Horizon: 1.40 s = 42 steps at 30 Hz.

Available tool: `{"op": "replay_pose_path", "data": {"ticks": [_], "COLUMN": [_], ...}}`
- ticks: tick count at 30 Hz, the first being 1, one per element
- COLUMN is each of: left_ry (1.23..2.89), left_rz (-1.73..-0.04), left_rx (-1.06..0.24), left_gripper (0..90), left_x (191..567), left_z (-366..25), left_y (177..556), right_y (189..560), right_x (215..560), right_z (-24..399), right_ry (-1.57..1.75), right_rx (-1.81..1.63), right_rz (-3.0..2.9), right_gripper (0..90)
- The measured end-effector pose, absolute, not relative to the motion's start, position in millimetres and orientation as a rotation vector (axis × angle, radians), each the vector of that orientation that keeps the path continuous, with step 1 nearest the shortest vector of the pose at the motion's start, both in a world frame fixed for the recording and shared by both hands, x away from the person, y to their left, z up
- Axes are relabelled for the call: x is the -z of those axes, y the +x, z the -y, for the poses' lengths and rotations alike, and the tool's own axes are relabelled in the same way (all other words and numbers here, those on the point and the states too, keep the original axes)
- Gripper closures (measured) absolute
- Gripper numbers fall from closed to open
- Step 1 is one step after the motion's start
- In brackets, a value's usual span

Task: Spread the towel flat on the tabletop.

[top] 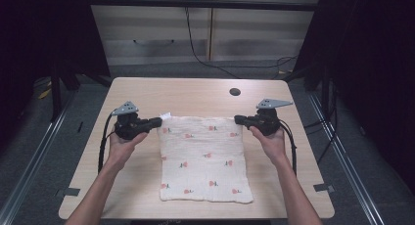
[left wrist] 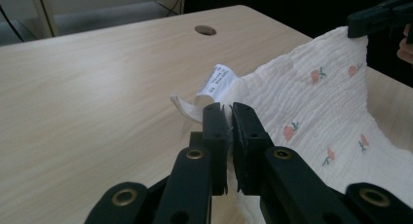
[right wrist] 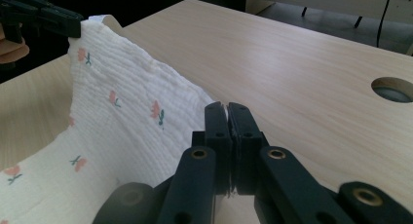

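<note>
Two grippers each pinched a far corner of the white flower-print cloth (top: 204, 159) at the centre of the high view: left gripper (top: 157, 121), right gripper (top: 238, 119), fingers closed on fabric. Lifted corners showed in the gripper views; the left one revealed a white label (left wrist: 218, 80) above the table (top: 195, 93).

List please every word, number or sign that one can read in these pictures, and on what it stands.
White care tag at the corner of the flower-printed cloth, beside the left gripper: a few lines of small dark print, too blurred to read.
Cloth print: small red flowers, no letters.
Table, grippers and back wall: no readable text.
</note>
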<state>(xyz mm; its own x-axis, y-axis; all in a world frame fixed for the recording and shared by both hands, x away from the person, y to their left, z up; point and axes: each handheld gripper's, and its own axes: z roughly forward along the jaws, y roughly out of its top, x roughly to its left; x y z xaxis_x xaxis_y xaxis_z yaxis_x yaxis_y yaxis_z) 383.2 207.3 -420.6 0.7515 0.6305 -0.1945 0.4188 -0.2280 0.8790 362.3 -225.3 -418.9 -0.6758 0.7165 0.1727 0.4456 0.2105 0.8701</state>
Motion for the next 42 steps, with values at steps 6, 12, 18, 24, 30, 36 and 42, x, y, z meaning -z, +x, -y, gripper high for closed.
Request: {"op": "replay_pose_path", "data": {"ticks": [6,12,18,24,30,36,42], "left_ry": [1.835,1.844,1.822,1.817,1.848,1.875,1.897], "left_rz": [-0.797,-0.78,-0.75,-0.756,-0.768,-0.766,-0.738], "left_rx": [-0.264,-0.284,-0.286,-0.253,-0.235,-0.21,-0.209], "left_gripper": [85.3,85.3,85.2,85.2,85.2,85.2,85.2], "left_x": [405,393,385,400,417,430,435], "left_z": [-204,-203,-205,-204,-203,-204,-203], "left_y": [388,393,388,383,381,375,366], "right_y": [366,372,371,362,357,348,337], "right_x": [405,394,379,390,408,420,427], "right_z": [225,226,230,229,236,237,237], "right_ry": [1.082,1.072,1.044,1.032,1.05,1.06,1.046], "right_rx": [-1.448,-1.445,-1.499,-1.439,-1.43,-1.422,-1.382], "right_rz": [-2.213,-2.188,-2.138,-2.19,-2.212,-2.244,-2.287], "right_gripper": [87.6,87.5,87.7,87.7,87.5,87.6,87.6]}}
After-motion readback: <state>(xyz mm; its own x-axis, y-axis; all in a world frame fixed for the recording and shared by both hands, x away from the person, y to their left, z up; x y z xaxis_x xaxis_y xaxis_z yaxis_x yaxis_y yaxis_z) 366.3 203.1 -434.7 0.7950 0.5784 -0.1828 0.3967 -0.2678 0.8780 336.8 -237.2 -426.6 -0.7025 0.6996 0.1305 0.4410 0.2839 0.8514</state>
